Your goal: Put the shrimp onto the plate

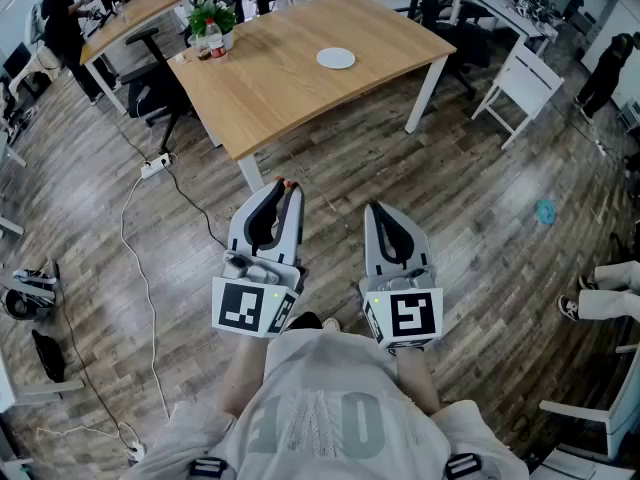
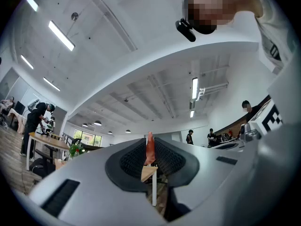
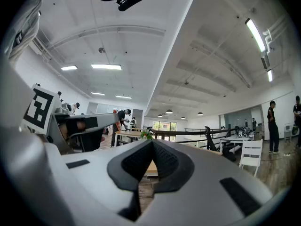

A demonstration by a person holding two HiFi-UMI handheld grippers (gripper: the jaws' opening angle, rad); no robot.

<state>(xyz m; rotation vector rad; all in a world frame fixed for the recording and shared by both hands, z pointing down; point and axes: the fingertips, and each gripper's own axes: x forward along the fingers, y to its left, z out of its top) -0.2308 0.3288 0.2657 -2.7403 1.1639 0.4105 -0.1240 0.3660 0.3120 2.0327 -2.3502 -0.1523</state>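
- Head view: wearer stands on wood floor (image 1: pixel 470 228), both tools held out in front at about waist height, side by side but apart.
- Left tongs (image 1: pixel 284 188) are pinched on the shrimp (image 1: pixel 288 183); only a small orange bit pokes out at the tips. It sits well short of the table (image 1: pixel 280 88), and shows just by the near leg.
- Right tongs (image 1: pixel 376 209) are closed w/ nothing in them.
- White plate (image 1: pixel 336 58) sits bare, near the table's far side. Potted plant (image 1: pixel 210 16) is on the far left corner. White chair (image 1: pixel 527 80) is off to the right, and a cable (image 1: pixel 140 258) trails over the floor at left.
- Left gripper view: jaws are clamped on the shrimp (image 2: pixel 150 147), an orange-red strip standing upright betw. the black pads (image 2: pixel 134 161). Left tongs (image 2: pixel 150 155) point level across the room. Table edge (image 2: pixel 149 173) & a white leg show through the gap below. A person (image 2: pixel 33 121) leans over a desk at far left.
- Right gripper view: right tongs (image 3: pixel 151 146) have tips meeting & are empty. A sliver of table (image 3: pixel 149 168) shows through the gap lower down, w/ the plant (image 3: pixel 146 134) just above the tips. The left tool's marker cube (image 3: pixel 40 108) is at left, the white chair (image 3: pixel 250 152) at right.
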